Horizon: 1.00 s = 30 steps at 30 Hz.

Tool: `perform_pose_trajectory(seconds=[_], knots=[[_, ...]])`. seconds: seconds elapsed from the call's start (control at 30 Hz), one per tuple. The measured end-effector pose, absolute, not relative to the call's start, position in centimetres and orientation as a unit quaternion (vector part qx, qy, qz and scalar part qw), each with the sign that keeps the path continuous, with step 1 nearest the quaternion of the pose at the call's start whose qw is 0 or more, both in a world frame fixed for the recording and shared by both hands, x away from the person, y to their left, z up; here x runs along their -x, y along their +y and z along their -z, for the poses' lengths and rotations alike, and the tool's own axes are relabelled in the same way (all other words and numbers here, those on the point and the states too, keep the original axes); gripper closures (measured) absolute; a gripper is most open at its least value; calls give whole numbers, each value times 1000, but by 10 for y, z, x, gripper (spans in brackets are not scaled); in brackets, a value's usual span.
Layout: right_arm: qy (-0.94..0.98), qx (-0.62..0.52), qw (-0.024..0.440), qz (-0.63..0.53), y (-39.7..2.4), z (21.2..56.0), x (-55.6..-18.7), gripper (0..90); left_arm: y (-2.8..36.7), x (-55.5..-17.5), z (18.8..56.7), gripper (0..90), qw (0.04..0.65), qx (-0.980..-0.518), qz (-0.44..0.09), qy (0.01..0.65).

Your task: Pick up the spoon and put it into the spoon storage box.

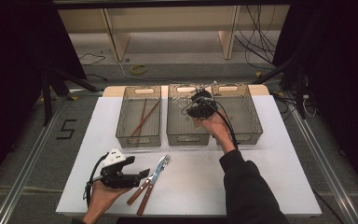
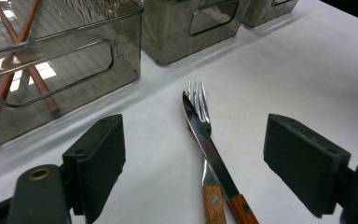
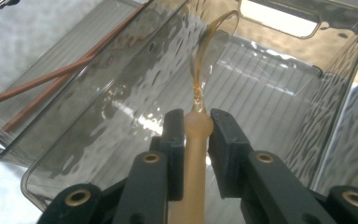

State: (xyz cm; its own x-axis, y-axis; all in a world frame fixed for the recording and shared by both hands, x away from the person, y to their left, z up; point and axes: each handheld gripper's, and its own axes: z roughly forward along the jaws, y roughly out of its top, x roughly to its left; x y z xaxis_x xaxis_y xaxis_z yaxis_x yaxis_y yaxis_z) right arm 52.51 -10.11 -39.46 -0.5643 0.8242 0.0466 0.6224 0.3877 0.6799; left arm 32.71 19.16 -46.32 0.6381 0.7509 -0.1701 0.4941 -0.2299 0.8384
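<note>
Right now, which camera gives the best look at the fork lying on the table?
The left gripper view: the fork lies between the open jaws, tines clear, a knife crossing over it. The high view shows it small beside the left gripper. In the right gripper view I can't make it out.

On the white table [image 1: 261, 177] stand three clear bins in a row. The left bin [image 1: 139, 116] holds two brown chopsticks [image 1: 144, 117], crossed. The right gripper [image 1: 200, 106] hangs over the middle bin [image 1: 188, 116] — what it holds I cannot tell. The left gripper [image 1: 142, 174] rests low on the table, just beside a fork [image 1: 160, 168] and a knife [image 1: 145, 186] with wooden handles.
</note>
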Motion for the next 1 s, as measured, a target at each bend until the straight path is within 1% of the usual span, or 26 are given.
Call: perform_pose_trajectory(seconds=[1.0], knots=[[827,-444,145,-313,-97,411,-527,760,191,-327,464,201,467,-777,-134,401]])
